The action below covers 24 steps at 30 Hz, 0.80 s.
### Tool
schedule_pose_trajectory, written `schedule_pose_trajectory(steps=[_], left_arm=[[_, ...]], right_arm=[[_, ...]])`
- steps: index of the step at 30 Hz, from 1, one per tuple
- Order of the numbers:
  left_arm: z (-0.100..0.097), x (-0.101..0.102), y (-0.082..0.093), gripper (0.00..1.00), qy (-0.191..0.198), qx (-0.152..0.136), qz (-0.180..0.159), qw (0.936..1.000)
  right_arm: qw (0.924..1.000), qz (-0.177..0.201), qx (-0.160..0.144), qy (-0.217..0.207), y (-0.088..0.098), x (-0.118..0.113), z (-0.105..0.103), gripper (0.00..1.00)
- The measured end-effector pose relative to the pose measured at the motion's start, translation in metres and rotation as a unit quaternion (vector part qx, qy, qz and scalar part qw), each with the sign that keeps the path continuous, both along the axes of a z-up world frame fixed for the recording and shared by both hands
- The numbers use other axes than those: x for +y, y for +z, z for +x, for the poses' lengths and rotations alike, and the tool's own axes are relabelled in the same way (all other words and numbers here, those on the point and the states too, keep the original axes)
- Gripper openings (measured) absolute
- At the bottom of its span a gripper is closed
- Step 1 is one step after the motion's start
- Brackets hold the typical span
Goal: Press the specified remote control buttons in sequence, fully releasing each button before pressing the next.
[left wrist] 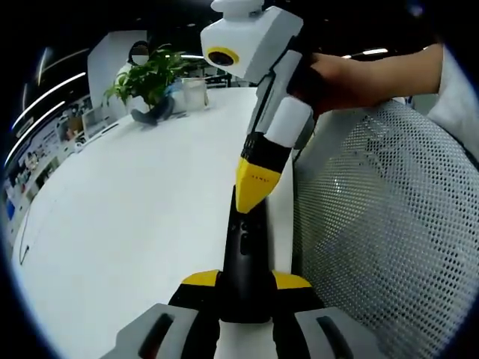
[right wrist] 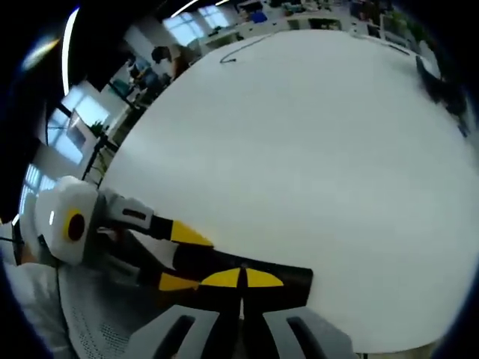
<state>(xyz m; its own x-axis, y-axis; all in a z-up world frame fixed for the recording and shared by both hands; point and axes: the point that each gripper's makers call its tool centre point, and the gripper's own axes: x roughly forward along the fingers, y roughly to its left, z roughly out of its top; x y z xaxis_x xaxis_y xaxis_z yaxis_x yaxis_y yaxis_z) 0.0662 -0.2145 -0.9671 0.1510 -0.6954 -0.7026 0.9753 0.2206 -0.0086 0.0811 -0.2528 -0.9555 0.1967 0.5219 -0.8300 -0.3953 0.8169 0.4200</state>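
Holding the black remote control (left wrist: 245, 258) lengthwise between the yellow-tipped jaws of the left hand-held gripper (left wrist: 245, 283), near the edge of the white table (left wrist: 135, 217) and just beside a white mesh chair back (left wrist: 382, 224). Pinching it on both long sides, judging from the left gripper view, with the button face turned up and away from the camera.

Bringing the right hand-held gripper (left wrist: 253, 196) down onto the remote's upper face, jaws pressed together into a single yellow point. Touching or nearly touching a button there; telling press from hover not possible at this angle, and not possible either to read which button sits under the tip. Seeing the same closed tips (right wrist: 241, 278) over the dark remote body (right wrist: 288, 278) in the right gripper view, with the left hand-held gripper (right wrist: 191, 258) reaching in from the left.

Sitting mid-sequence, most likely at one press or just short of it. Needing next, by this reading: lifting the point straight off until the button is plainly free, then shifting along the remote to the following button, keeping the left grip steady so the remote is not rocking. Leaving a potted plant (left wrist: 150, 78) well apart at the table's far side.
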Motion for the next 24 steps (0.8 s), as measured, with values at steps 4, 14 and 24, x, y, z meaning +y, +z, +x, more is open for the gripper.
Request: schedule_pose_trajectory(steps=[4,14,24], left_arm=[[0.0001,-0.0002,-0.0003,0.24,0.0,0.0,0.0,1.0],[0.0004,-0.0002,-0.0003,0.24,0.0,0.0,-0.001,1.0],[0.0003,-0.0001,-0.0005,0.24,0.0,-0.001,-0.001,1.0]], right_arm=[[1.0,-0.008,-0.002,0.004,-0.0019,-0.0003,0.0,0.0],[0.9988,-0.033,-0.02,0.029,-0.0031,0.0011,-0.0009,0.0],[0.9968,-0.051,-0.037,0.049,-0.0047,0.0014,-0.0019,0.0]])
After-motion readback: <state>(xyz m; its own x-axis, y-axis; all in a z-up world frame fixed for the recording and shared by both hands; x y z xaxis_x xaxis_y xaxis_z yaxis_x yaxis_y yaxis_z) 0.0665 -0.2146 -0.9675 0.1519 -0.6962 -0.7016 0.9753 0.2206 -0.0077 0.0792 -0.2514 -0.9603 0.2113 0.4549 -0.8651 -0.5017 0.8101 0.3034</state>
